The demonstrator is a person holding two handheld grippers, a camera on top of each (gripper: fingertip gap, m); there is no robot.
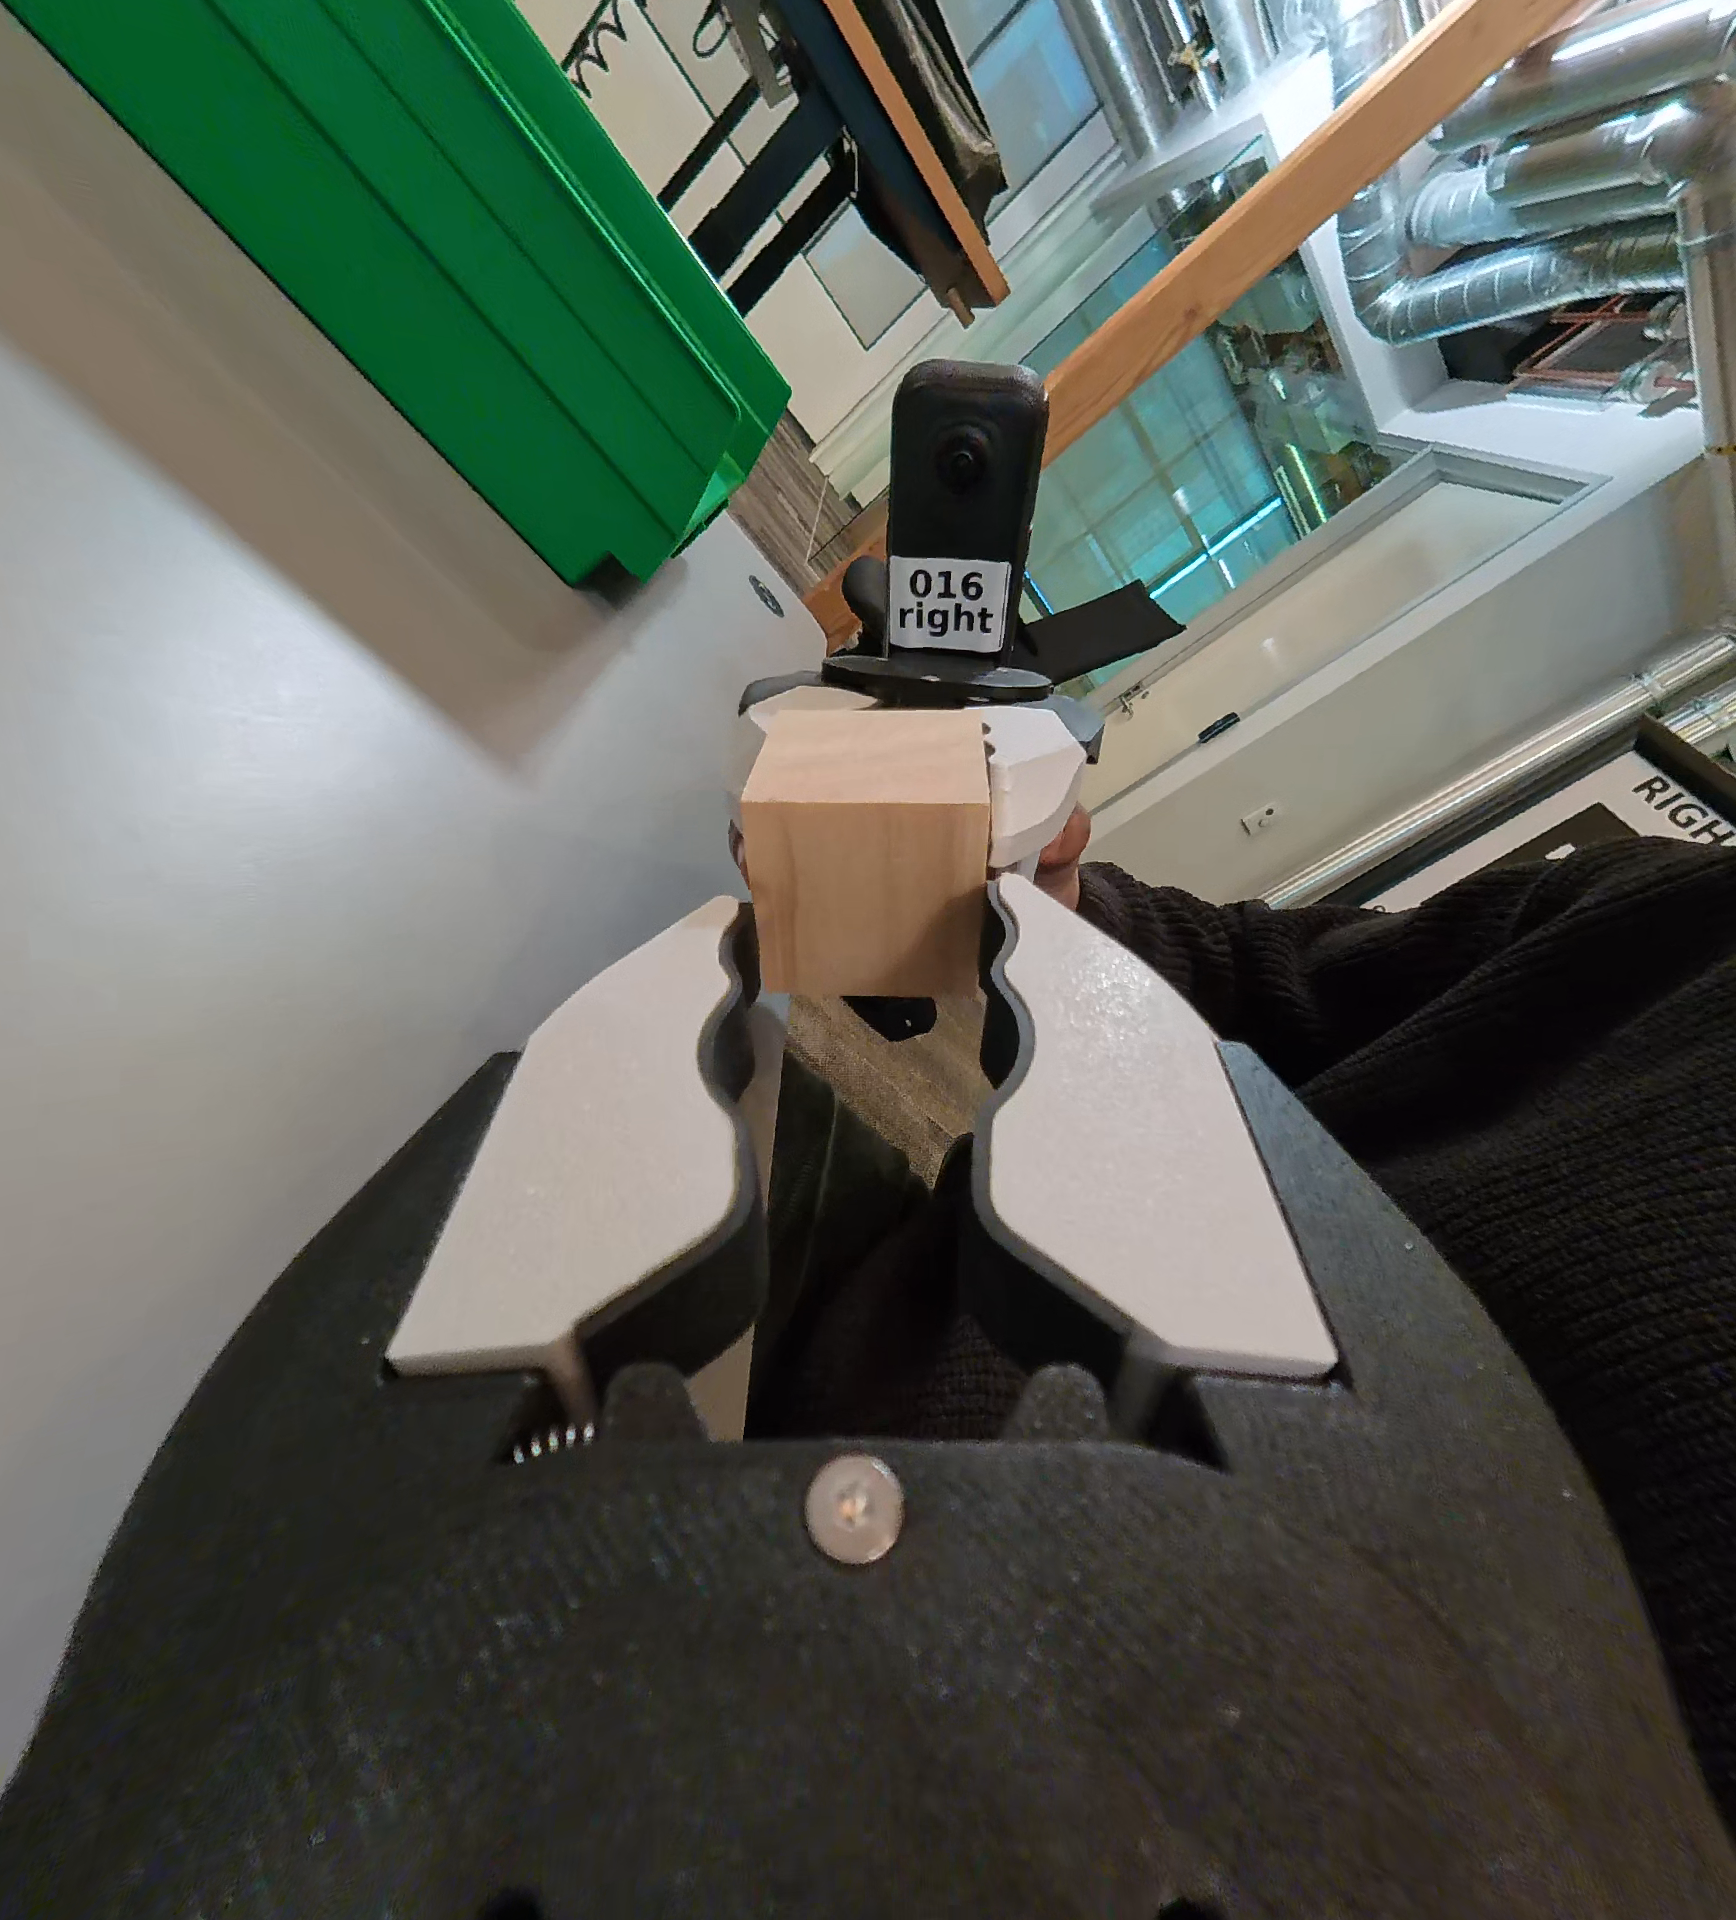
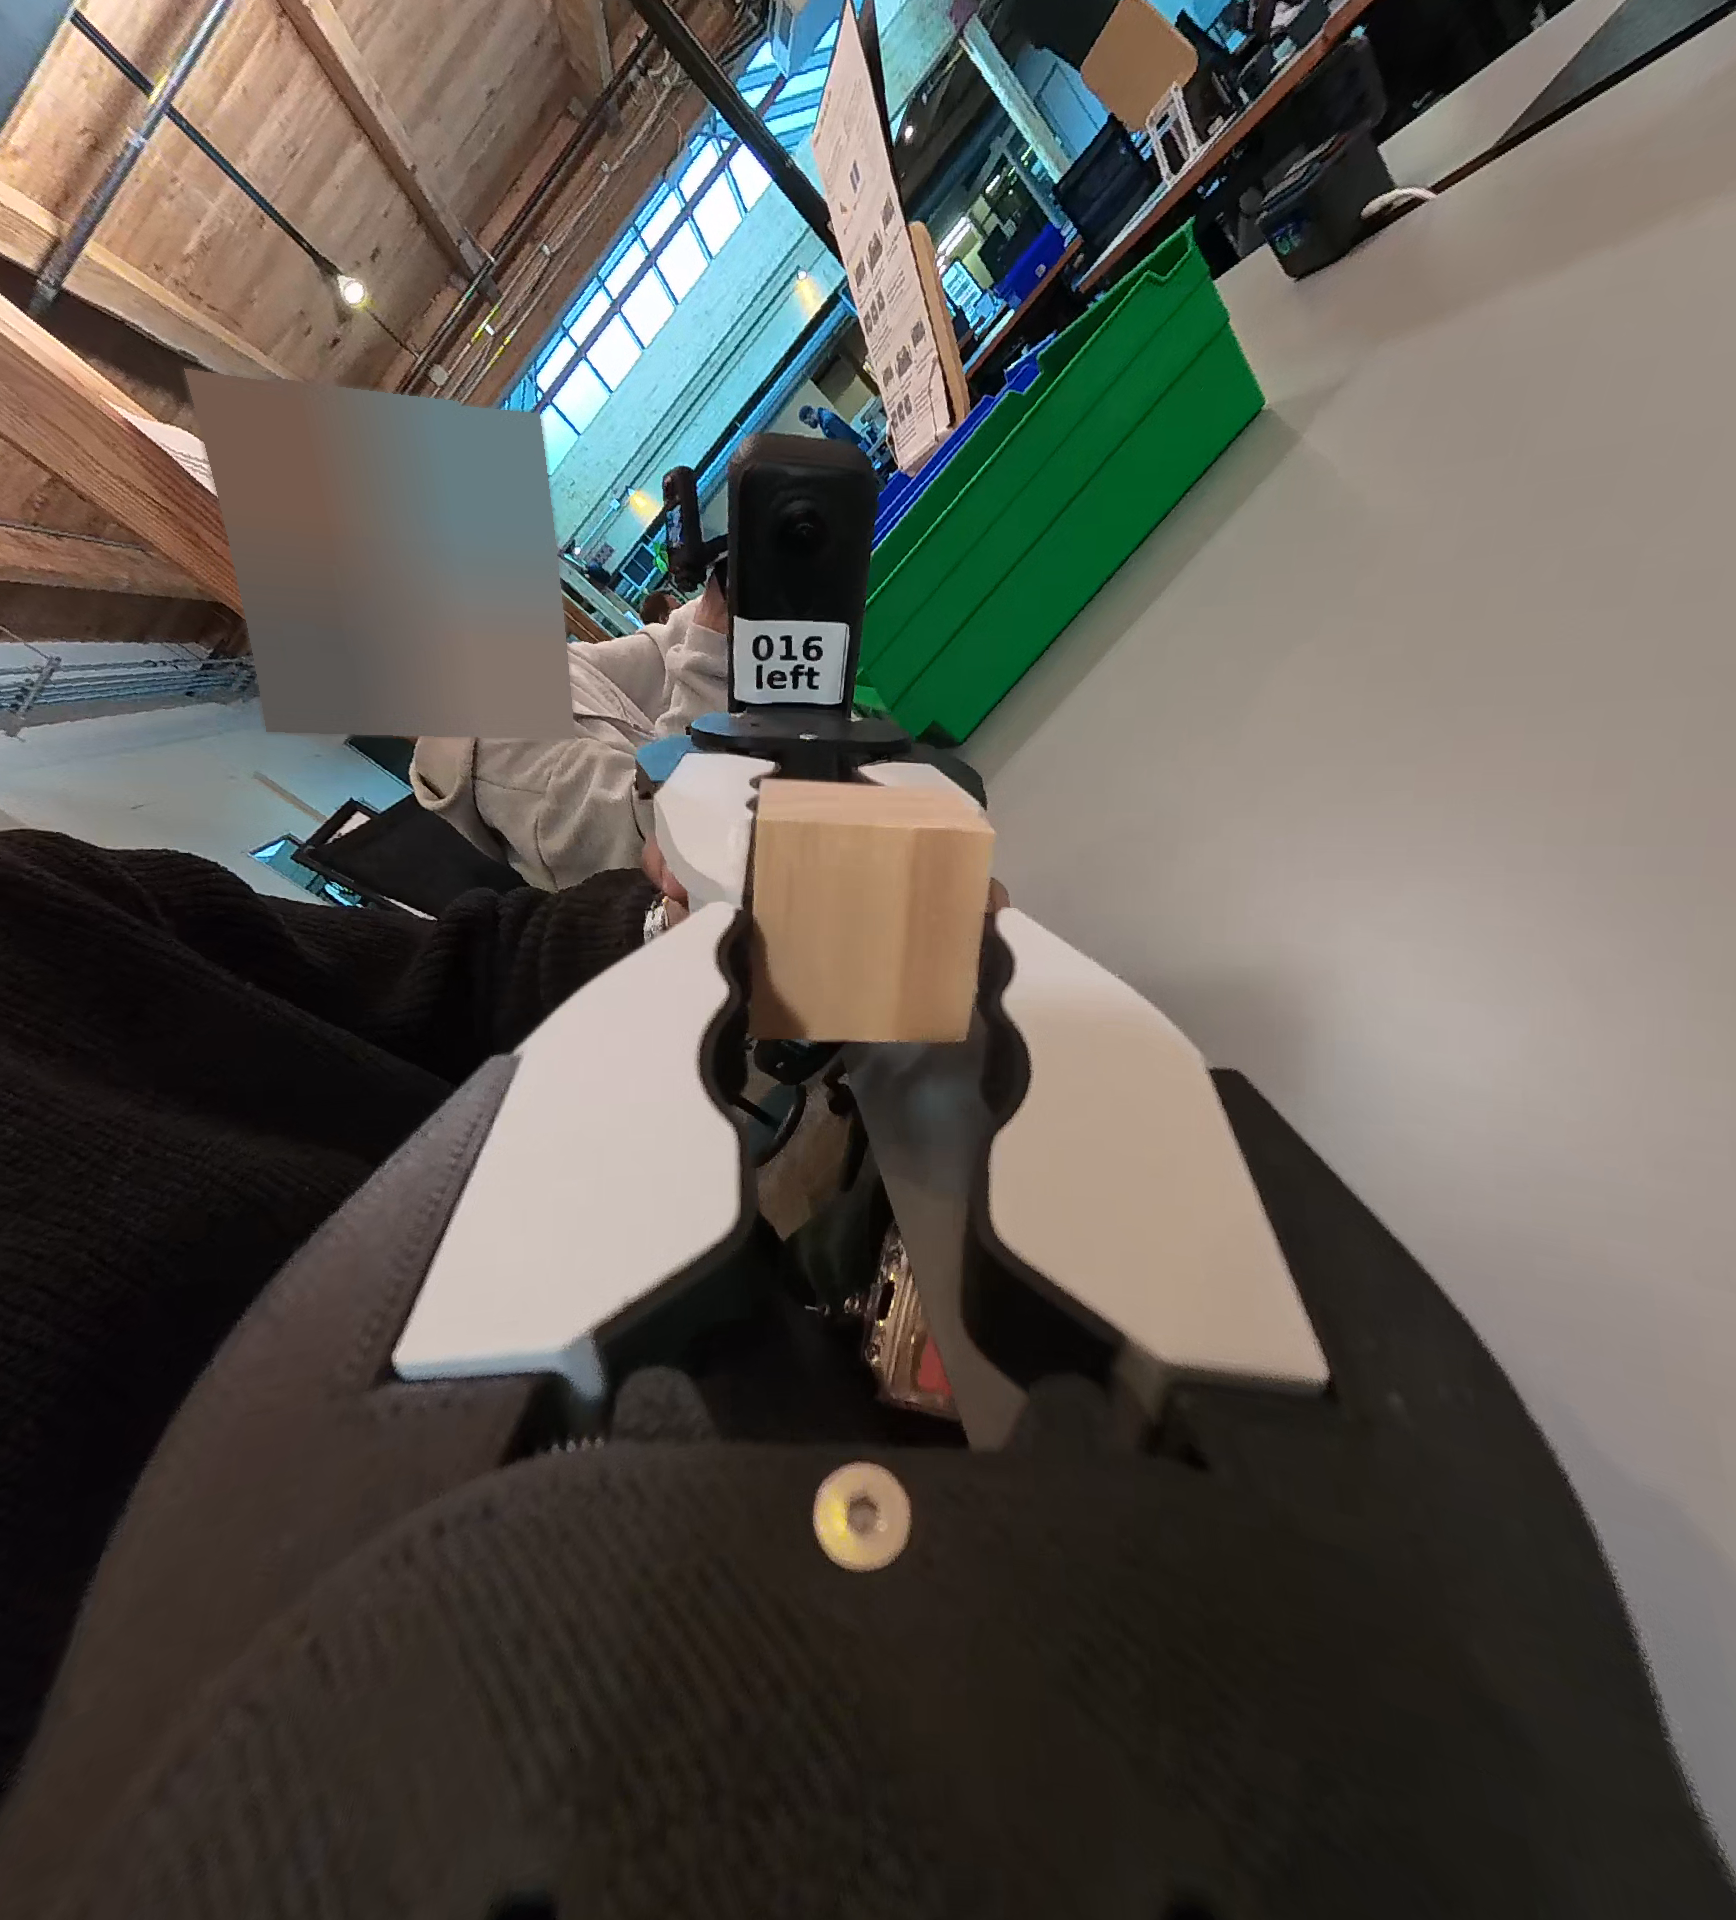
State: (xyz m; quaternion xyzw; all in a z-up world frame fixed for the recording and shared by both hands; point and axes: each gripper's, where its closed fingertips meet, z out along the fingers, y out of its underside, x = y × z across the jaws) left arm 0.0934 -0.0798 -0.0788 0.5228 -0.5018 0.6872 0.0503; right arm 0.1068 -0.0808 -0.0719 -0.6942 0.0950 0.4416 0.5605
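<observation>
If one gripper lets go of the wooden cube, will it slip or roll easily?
The wooden cube looks rigid and probably light. Its flat faces make rolling unlikely. The left gripper and right gripper pinch it only at their fingertips, so smooth wood might slip or pivot.

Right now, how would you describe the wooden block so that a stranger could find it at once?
Start at the white table with the green bin on it. Beside it, two hand-held grippers meet tip to tip. The wooden block is clamped between them, the only pale bare-wood cube among white and black parts.
</observation>
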